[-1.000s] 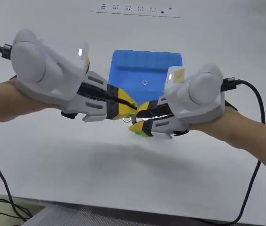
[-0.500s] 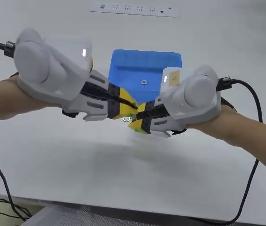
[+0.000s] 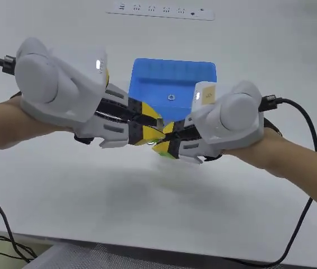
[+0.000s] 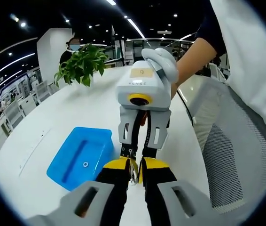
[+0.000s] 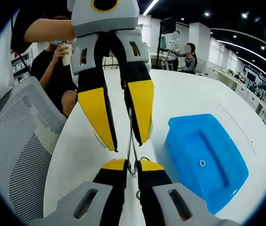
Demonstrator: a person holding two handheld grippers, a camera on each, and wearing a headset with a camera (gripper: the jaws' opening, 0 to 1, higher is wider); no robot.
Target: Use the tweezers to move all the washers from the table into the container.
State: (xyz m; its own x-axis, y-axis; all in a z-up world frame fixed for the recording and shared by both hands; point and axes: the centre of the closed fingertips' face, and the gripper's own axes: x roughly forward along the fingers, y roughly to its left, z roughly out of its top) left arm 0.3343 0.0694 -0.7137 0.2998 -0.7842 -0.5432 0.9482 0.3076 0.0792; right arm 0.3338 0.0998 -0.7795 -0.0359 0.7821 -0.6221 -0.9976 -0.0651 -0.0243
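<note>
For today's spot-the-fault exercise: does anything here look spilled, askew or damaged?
Nothing stands out. The blue container sits flat on the table, one washer lies inside it, and the tweezers look intact.

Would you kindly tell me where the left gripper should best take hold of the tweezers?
Probably mid-length, squeezing across both thin arms and coming head-on from the free end. The tweezers stand straight out of the right gripper, which clamps their other end. They lie between the open tongs of the left gripper.
</note>
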